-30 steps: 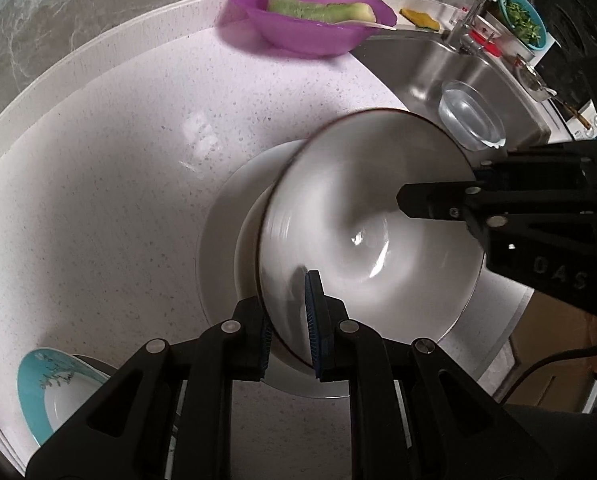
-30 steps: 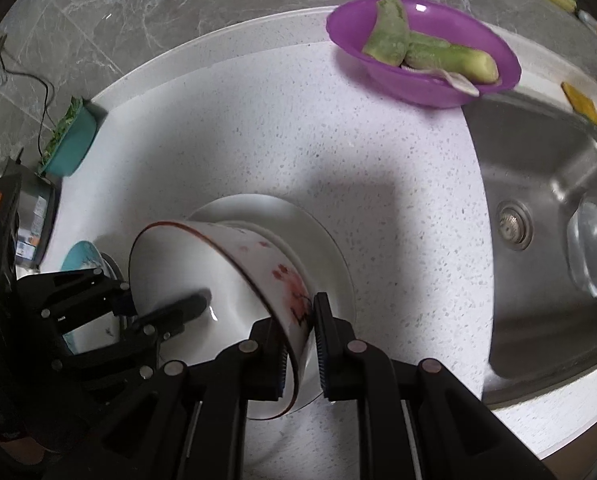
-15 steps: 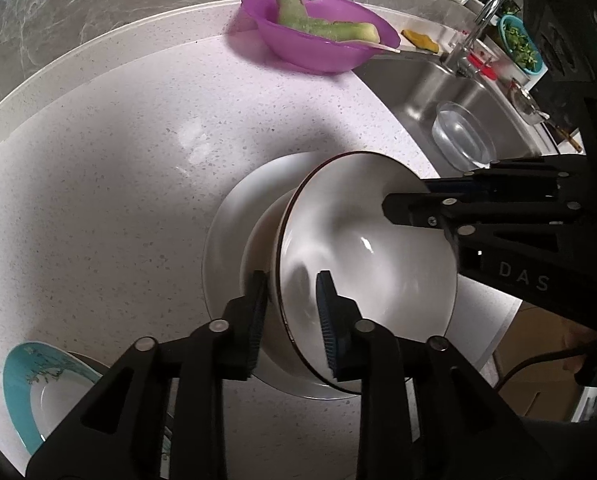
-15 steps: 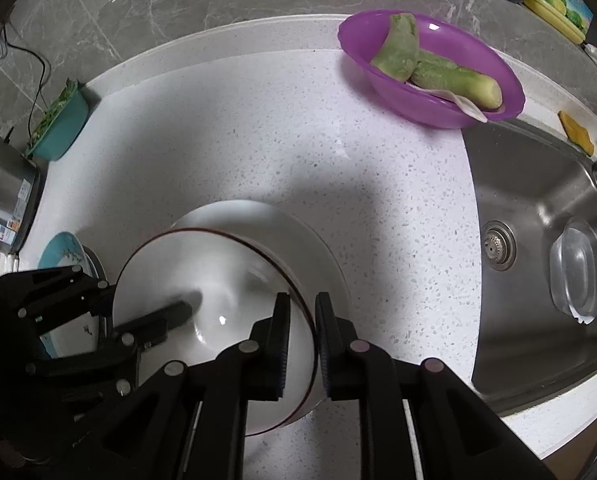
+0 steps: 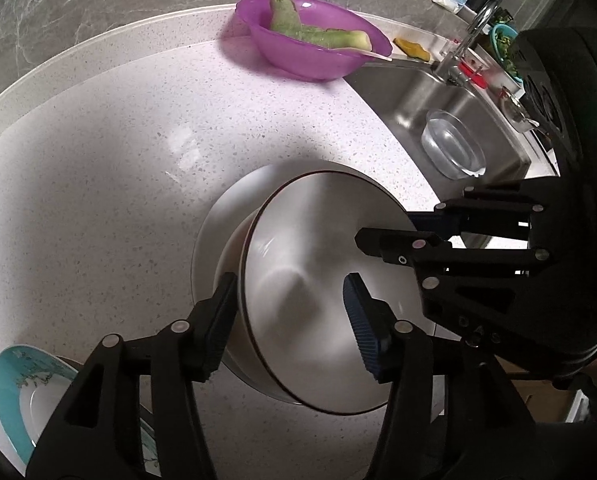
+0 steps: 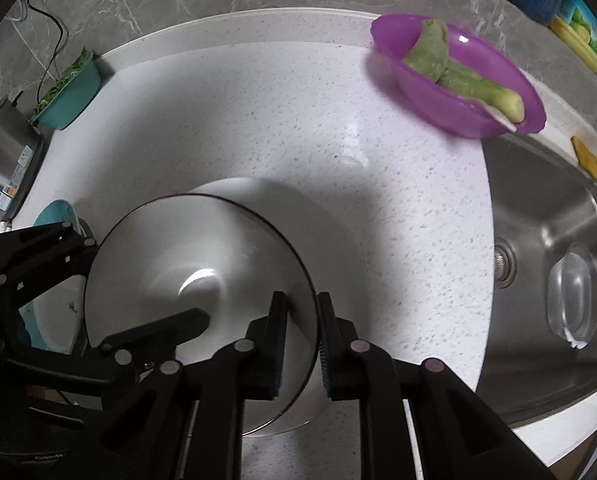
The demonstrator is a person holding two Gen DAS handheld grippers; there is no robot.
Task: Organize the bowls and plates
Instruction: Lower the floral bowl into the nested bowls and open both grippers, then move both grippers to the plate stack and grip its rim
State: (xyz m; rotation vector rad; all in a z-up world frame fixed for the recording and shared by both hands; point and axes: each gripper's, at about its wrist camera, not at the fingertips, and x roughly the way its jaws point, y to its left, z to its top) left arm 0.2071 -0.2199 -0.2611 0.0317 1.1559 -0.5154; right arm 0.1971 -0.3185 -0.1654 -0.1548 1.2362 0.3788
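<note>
A white bowl with a dark rim (image 5: 318, 240) (image 6: 170, 256) sits in a stack on a white plate (image 5: 234, 200) (image 6: 298, 216) on the counter. My left gripper (image 5: 288, 312) is open, its fingers straddling the bowl's near rim, one outside and one inside. My right gripper (image 6: 302, 332) straddles the bowl's rim on the other side, with a gap at each pad; it looks open. A teal-rimmed plate (image 5: 14, 392) (image 6: 54, 216) lies to the left.
A purple bowl with green vegetables (image 5: 310, 52) (image 6: 458, 84) stands at the back of the counter. A steel sink (image 5: 438, 96) (image 6: 546, 240) with a clear container (image 5: 452, 148) (image 6: 572, 296) is on the right. A teal basket of greens (image 6: 68, 92) is at back left.
The bowl went from tilted and lifted to resting level on the stack. My left gripper opened wide off the rim. My right gripper's jaws parted slightly.
</note>
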